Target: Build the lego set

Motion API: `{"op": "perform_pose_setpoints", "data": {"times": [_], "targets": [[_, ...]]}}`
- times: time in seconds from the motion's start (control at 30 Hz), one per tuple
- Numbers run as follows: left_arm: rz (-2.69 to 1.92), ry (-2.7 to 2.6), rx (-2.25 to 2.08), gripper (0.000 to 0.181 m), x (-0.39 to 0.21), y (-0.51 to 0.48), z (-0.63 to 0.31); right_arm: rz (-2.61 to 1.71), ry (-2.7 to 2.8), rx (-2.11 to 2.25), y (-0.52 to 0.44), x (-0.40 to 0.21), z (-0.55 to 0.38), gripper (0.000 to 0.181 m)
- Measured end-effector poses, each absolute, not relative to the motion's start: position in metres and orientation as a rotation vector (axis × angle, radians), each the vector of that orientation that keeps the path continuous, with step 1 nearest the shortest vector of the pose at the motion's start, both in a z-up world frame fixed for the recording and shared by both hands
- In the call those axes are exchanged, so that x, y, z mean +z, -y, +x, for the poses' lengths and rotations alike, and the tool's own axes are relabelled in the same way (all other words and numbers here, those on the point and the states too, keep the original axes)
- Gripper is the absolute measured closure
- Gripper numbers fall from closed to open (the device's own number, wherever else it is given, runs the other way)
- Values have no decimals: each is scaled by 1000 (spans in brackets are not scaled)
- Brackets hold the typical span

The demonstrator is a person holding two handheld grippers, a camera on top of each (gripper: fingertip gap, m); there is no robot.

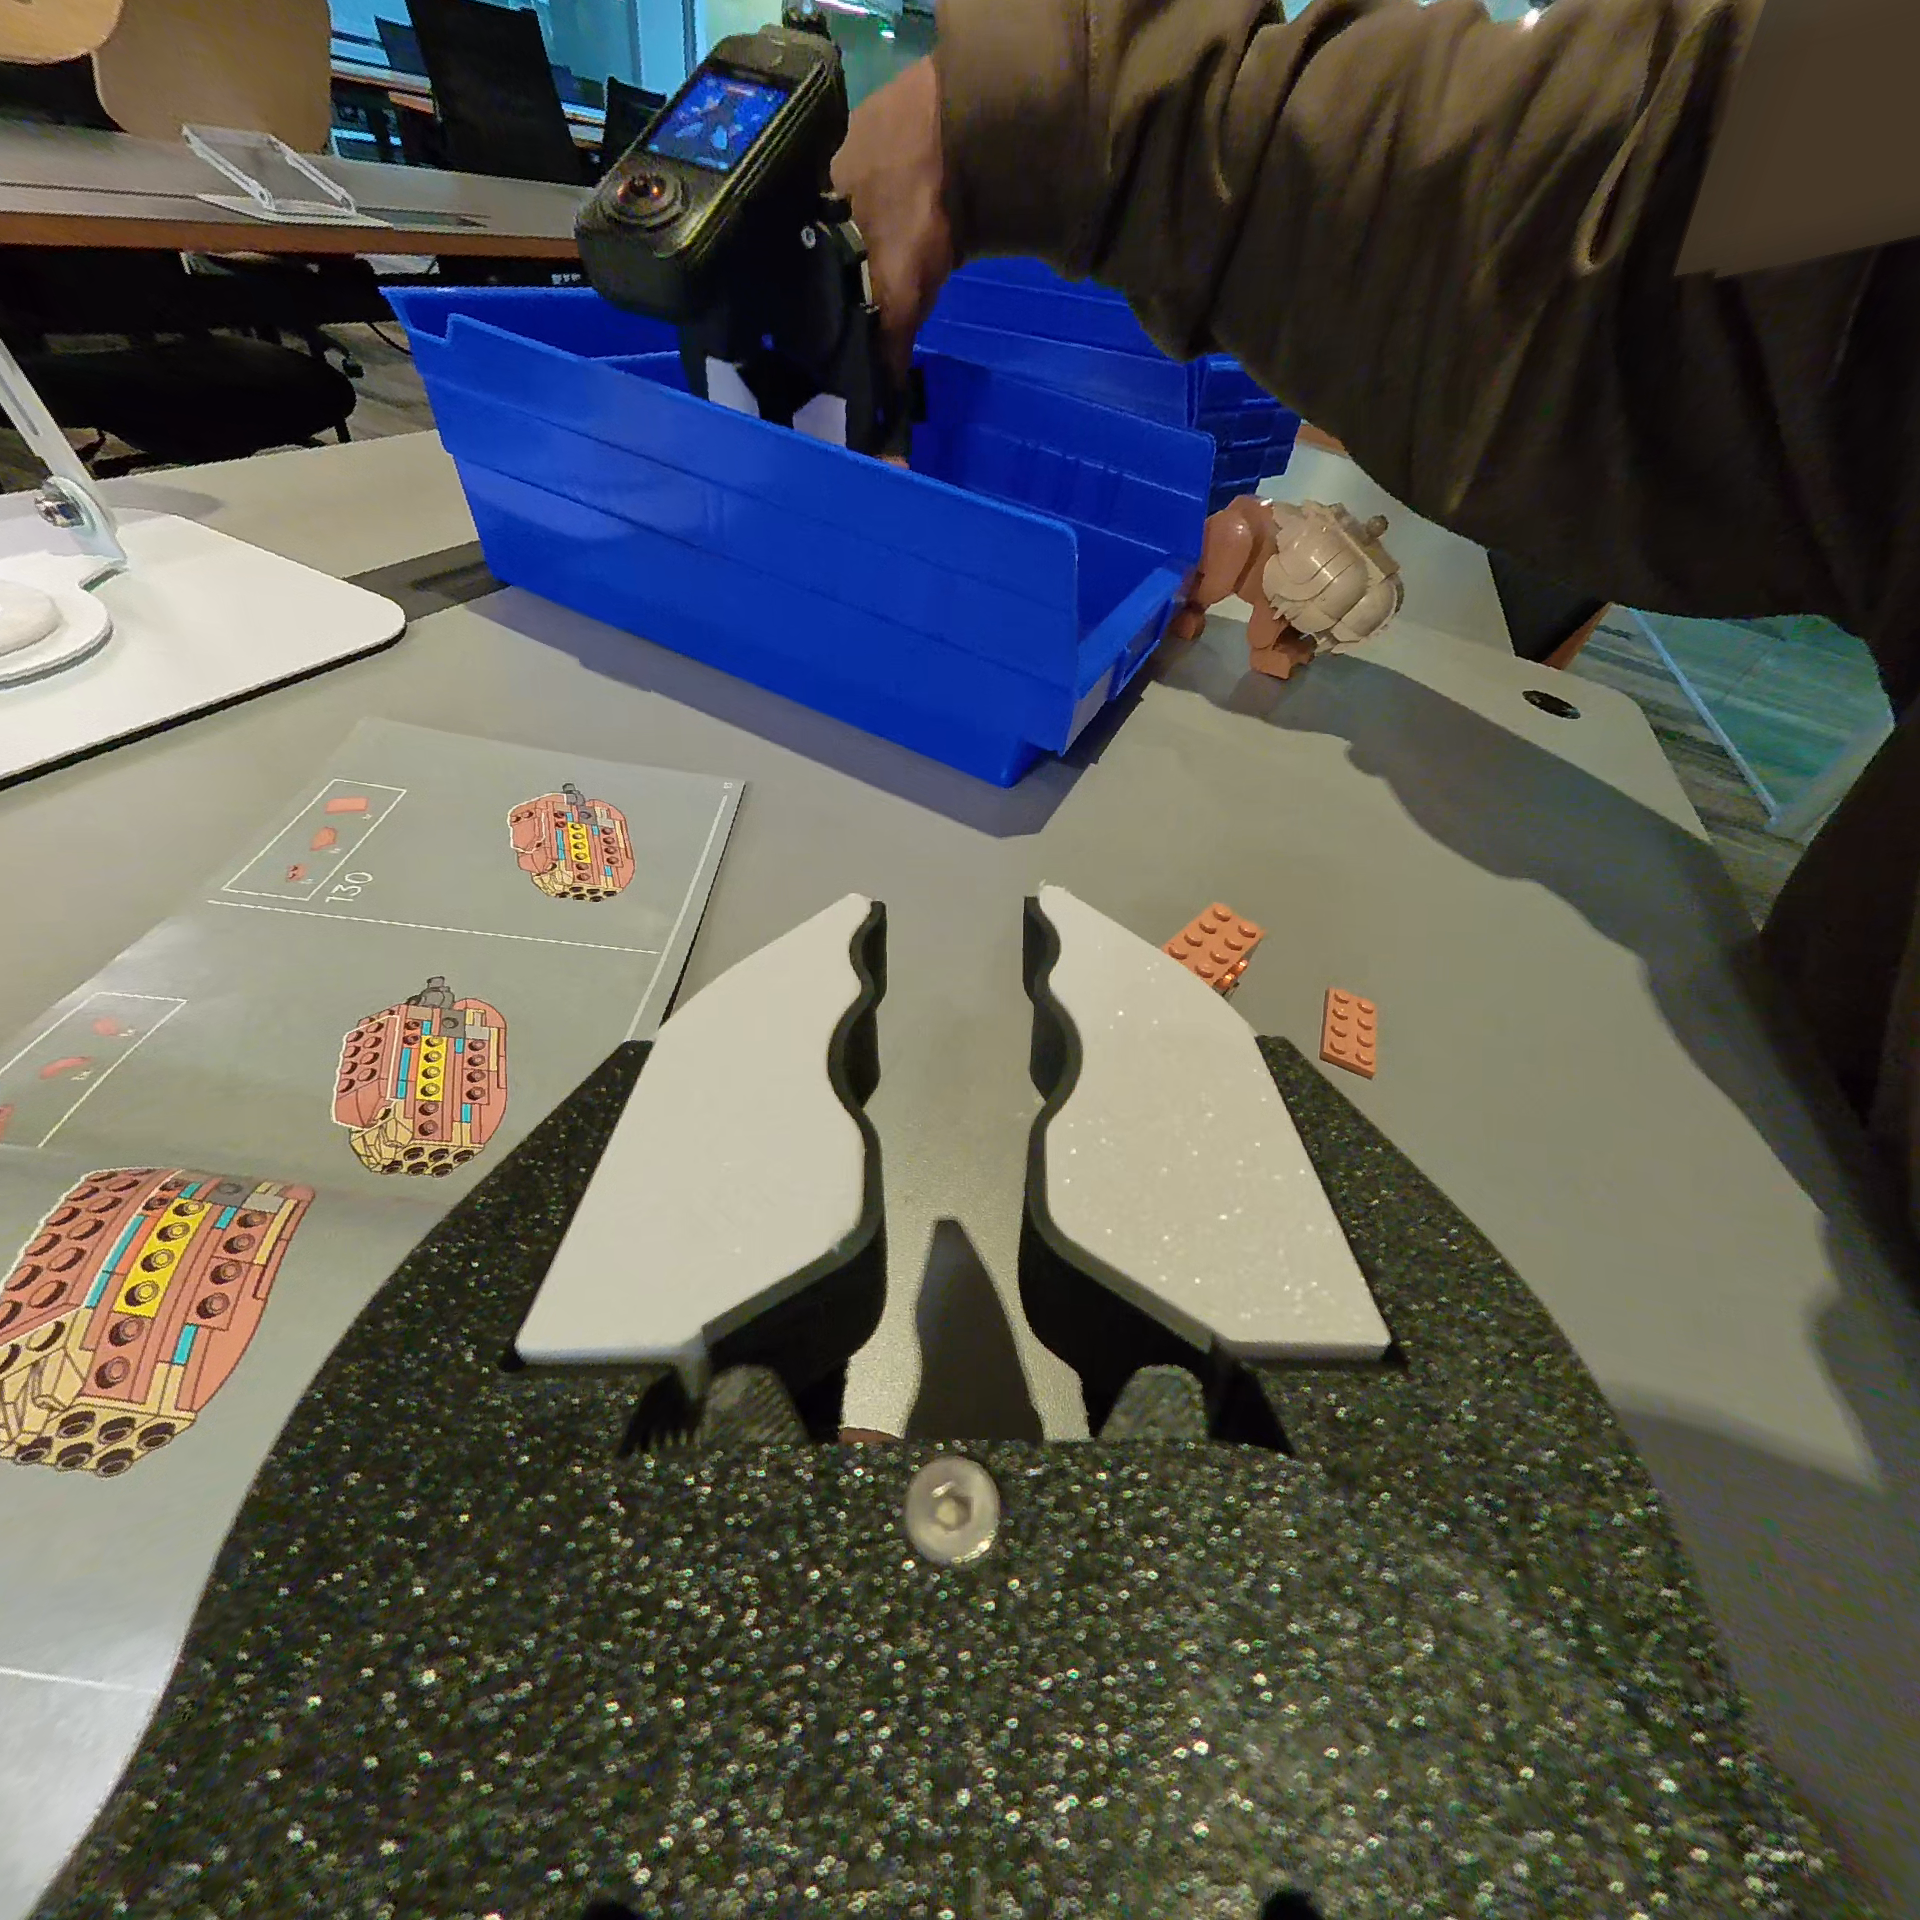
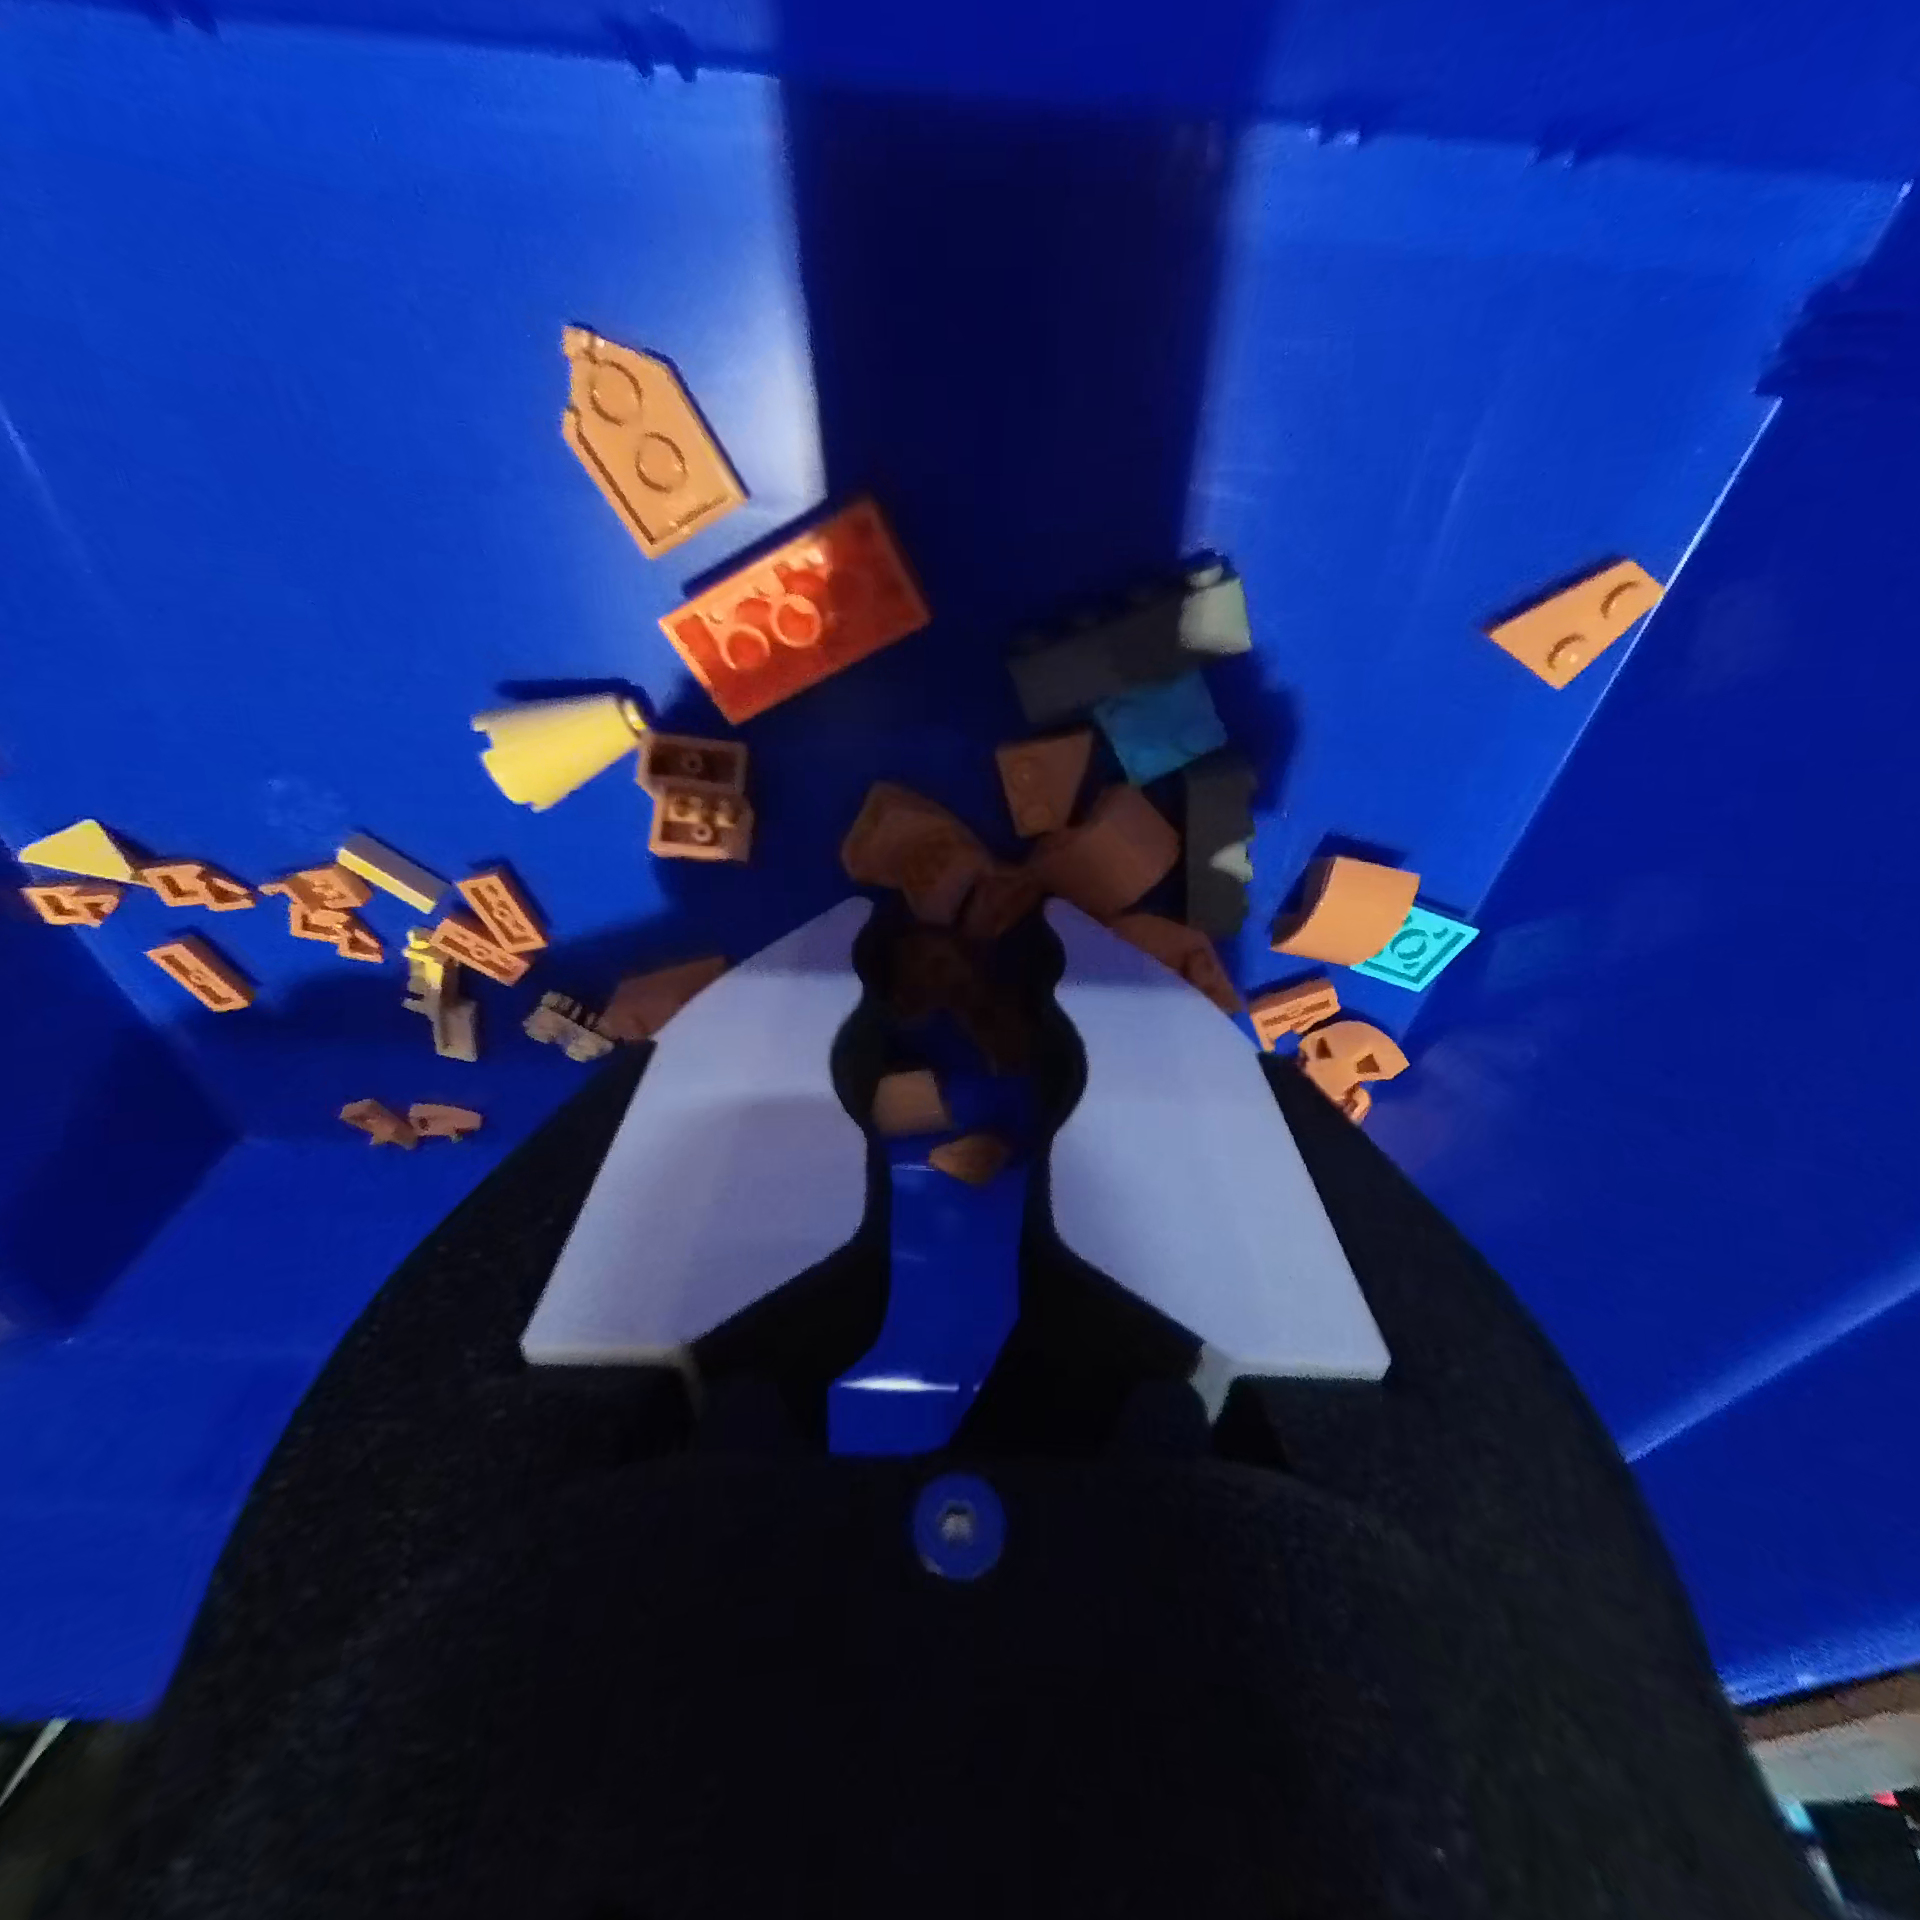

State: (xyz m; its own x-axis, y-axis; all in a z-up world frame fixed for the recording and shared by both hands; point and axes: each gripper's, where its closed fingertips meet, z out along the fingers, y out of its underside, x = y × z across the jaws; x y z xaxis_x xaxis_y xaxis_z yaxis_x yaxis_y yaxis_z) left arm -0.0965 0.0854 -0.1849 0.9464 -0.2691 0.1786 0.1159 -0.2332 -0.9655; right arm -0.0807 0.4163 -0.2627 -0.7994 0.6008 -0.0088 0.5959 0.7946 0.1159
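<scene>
The left gripper (image 1: 954, 914) hovers low over the grey table (image 1: 1299, 831), level, its fingers spread with bare tabletop showing in the gap. To its left lies the open instruction booklet (image 1: 416, 987); just right of its right finger sit two loose orange plates (image 1: 1216, 940) (image 1: 1351, 1031). Ahead stands the blue bin (image 1: 790, 582), and beyond the bin's right end a partly built brown and tan model (image 1: 1304, 582) rests on the table.

A sleeved arm (image 1: 1351, 208) reaches in from the right, and the hand (image 1: 894, 197) tips the right gripper (image 1: 800, 405) steeply down into the bin.

Only the right wrist view shows the inside of the bin (image 2: 312, 520). Left of the right gripper (image 2: 956, 920) lie small orange and tan pieces (image 2: 322, 904), a pale yellow cone (image 2: 561, 753), a pointed orange plate (image 2: 649, 442) and a clear orange brick (image 2: 795, 608). The fingers are drawn nearly together, their tips in a heap of brown sloped pieces (image 2: 935, 852); the blur hides whether any is gripped. Farther right are dark grey and blue bricks (image 2: 1153, 675), a turquoise tile (image 2: 1415, 945) and an orange wedge plate (image 2: 1574, 621).
</scene>
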Motion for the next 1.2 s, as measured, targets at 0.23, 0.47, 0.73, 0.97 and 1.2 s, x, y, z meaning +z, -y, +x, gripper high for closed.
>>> {"op": "perform_pose_setpoints", "data": {"times": [0.23, 0.47, 0.73, 0.97, 1.2], "targets": [[-1773, -116, -360, 156, -185, -85, -96, 938, -2989, 207, -413, -262, -83, 149], [-1774, -117, -359, 156, -185, -86, -96, 945, -3000, 216, -421, -260, -84, 162], [-1773, -115, -361, 156, -185, -86, -96, 953, -2996, 236, -430, -261, -85, 165], [-1773, -114, -362, 156, -185, -86, -96, 944, -3029, 202, -428, -263, -91, 170], [-1774, -114, -361, 156, -185, -86, -96, 933, -3057, 198, -427, -263, -93, 172]]}}
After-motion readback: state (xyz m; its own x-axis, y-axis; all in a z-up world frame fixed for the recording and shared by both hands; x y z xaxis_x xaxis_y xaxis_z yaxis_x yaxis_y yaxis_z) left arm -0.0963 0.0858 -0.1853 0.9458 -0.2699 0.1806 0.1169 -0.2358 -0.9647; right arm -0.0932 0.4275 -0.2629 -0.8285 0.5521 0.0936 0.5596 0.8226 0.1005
